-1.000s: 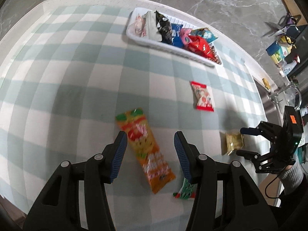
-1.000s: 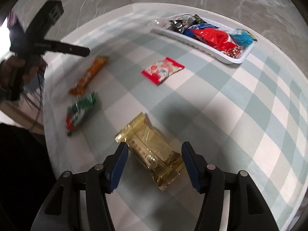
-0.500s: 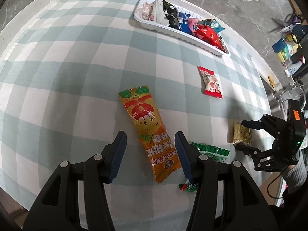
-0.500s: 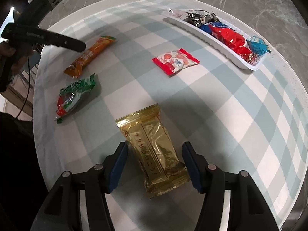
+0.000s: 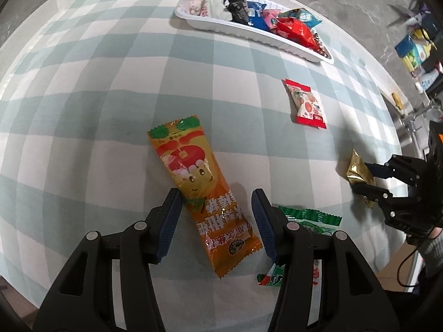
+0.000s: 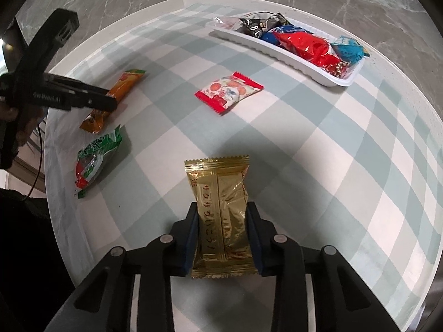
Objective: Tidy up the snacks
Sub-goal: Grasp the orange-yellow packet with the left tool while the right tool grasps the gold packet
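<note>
right gripper (image 6: 223, 231) has just been closing and its pads are now pinching the gold snack pack (image 6: 220, 215) from both sides, down at 6 o'clock on the checked tablecloth (image 6: 346, 144); left gripper (image 5: 217, 215) is spread, straddling the orange snack bar (image 5: 202, 191) without touching it; white tray (image 6: 279, 52) full of snacks sits up at 1 o'clock; red-and-white packet (image 6: 229, 91) lies at 12, green packet (image 6: 95, 157) at 9

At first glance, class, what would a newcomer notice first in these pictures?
The right gripper, whose jaws have just been closing, is clamped on the shiny gold foil snack packet. The left gripper straddles the long orange snack wrapper without pinching it. At the far edge of the checked tablecloth sits the white plastic tray, crowded with bright wrappers.
</note>
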